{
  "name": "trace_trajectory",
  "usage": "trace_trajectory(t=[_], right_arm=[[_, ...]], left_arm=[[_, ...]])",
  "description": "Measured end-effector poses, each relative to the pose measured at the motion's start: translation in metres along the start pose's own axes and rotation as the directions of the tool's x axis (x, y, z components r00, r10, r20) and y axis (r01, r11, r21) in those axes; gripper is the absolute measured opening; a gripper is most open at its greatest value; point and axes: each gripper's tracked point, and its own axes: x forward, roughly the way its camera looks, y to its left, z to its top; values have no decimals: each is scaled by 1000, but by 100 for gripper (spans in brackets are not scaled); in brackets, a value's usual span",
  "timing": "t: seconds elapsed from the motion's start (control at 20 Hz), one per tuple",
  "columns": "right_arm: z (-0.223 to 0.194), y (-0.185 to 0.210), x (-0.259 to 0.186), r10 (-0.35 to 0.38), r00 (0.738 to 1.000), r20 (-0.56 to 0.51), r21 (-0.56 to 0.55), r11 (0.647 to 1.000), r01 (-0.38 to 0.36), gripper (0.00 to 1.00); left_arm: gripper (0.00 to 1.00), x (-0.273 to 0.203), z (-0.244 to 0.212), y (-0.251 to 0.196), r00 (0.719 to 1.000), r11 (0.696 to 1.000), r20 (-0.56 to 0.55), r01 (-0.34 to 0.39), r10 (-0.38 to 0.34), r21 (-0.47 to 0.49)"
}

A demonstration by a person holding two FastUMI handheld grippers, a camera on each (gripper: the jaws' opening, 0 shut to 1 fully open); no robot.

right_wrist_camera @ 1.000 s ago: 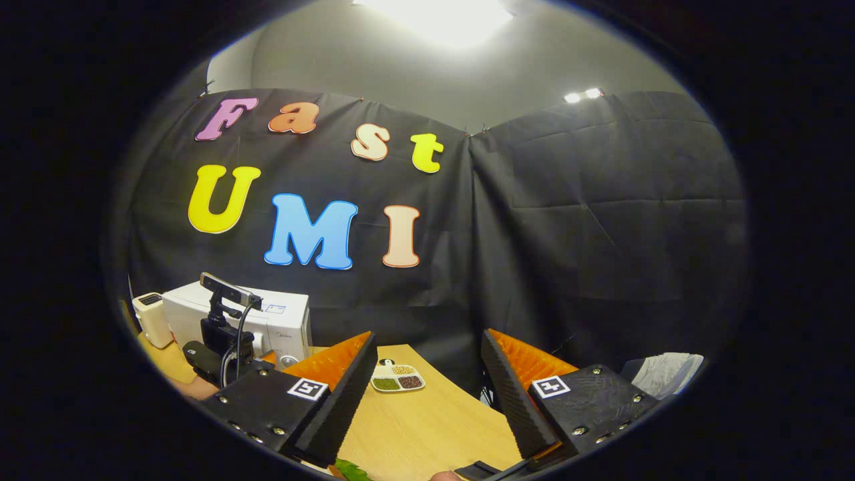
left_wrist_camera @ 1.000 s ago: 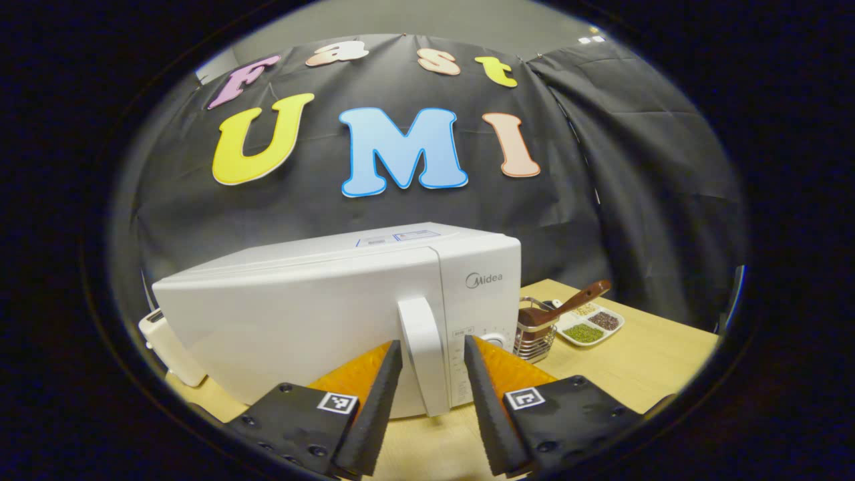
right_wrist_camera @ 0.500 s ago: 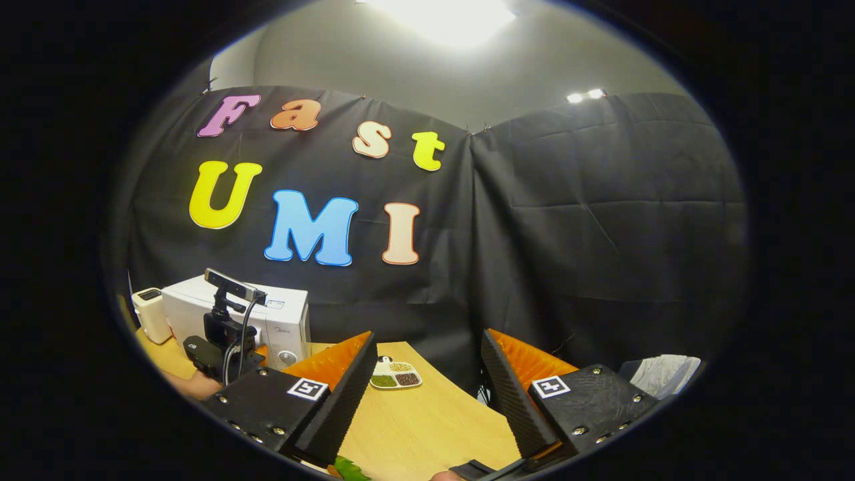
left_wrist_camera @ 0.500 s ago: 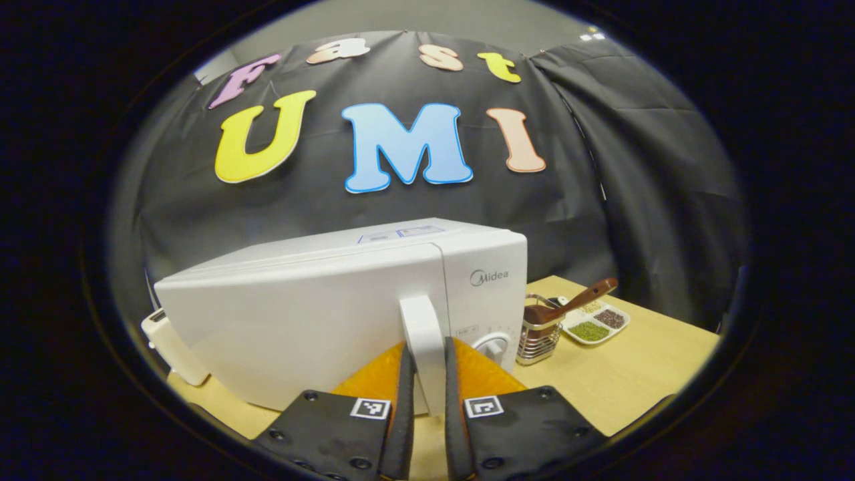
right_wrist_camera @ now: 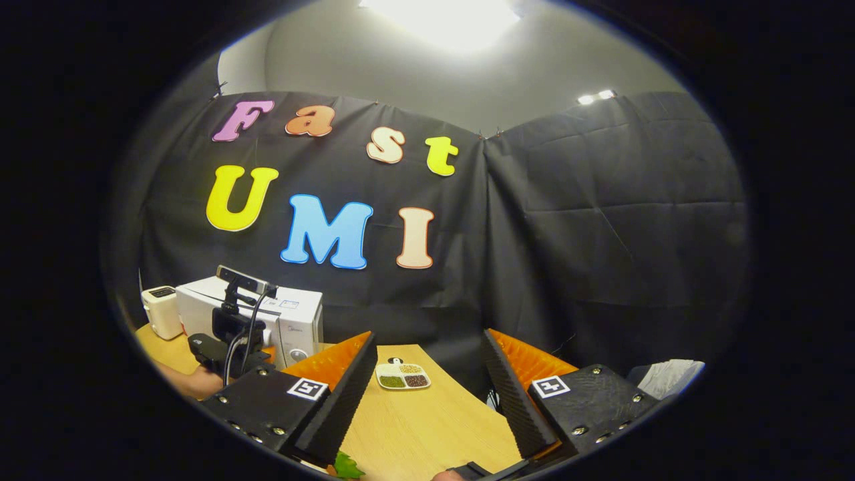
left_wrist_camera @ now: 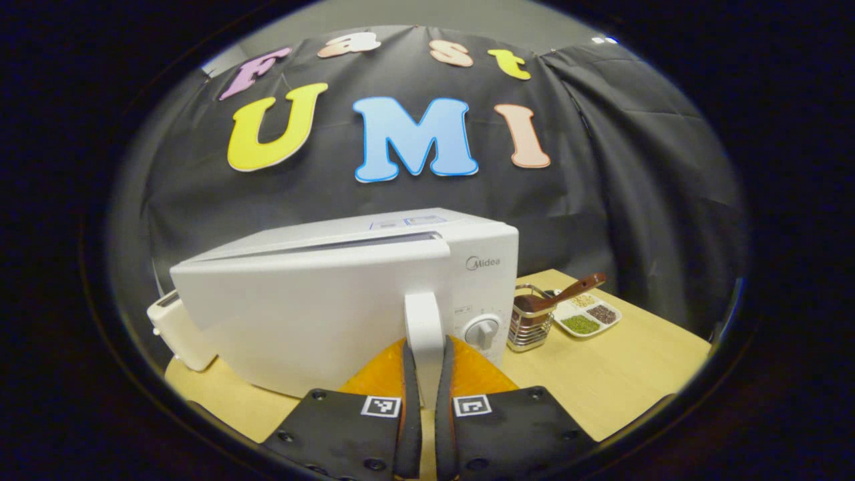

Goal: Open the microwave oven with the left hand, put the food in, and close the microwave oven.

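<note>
The white microwave stands on the wooden table. A dark gap shows along the top of its door, so the door is slightly ajar. My left gripper is shut on the upright white door handle, one finger on each side. My right gripper hangs open above the table with nothing between its fingers. In the right gripper view the microwave sits far left, partly hidden by the left gripper's body and the hand holding it. A bit of green leaf peeks in at the bottom edge.
A white toaster stands left of the microwave. To its right are a wire basket holding a brown spoon and a divided dish of seeds. Something pale and crumpled lies at far right.
My left gripper closed onto the door handle from an open stance. Since then the door has swung out a little, and a gap has appeared at its top. The right gripper stays open.
</note>
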Motion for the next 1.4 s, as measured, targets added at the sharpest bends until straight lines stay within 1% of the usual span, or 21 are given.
trace_trajectory(t=[0.05, 0.2, 0.35, 0.5, 0.55, 0.6, 0.8, 1.0, 1.2, 1.3, 1.4], right_arm=[[1, 5, 1, 28, 1000, 5, 9, 1000, -28, 95], [3, 11, 3, 98, 995, 19, 16, 995, -98, 95], [5, 17, 0, 163, 986, 38, 37, 986, -164, 95], [7, 18, -8, 221, 974, 51, 36, 974, -223, 95], [7, 18, -11, 240, 969, 55, 37, 970, -242, 95], [7, 18, -14, 258, 964, 60, 39, 965, -260, 95], [6, 17, -26, 324, 943, 77, 64, 942, -329, 95], [2, 26, -39, 405, 911, 77, 81, 908, -411, 95], [12, 35, -53, 446, 888, 107, 66, 888, -454, 95], [16, 45, -60, 459, 880, 120, 72, 880, -469, 95], [19, 56, -63, 462, 878, 124, 64, 879, -472, 95]], left_arm=[[14, -9, -4, 2, 1000, 1000, -5, -1, 1, 11], [14, -31, -13, 5, 1000, 1000, -27, 0, 0, -10], [14, -56, -15, 12, 999, 1000, -37, -27, 26, -13], [15, -82, -24, 19, 997, 998, -47, -62, 61, -22], [14, -91, -26, 22, 996, 997, -51, -77, 76, -22], [15, -100, -28, 27, 994, 995, -52, -94, 93, -23], [14, -137, -39, 46, 985, 987, -71, -157, 154, -31], [14, -167, -49, 66, 977, 981, -87, -194, 193, -8], [14, -200, -59, 96, 963, 967, -99, -253, 249, -30], [14, -214, -64, 110, 961, 965, -102, -261, 256, -36], [14, -225, -68, 122, 961, 965, -101, -260, 256, -32]])
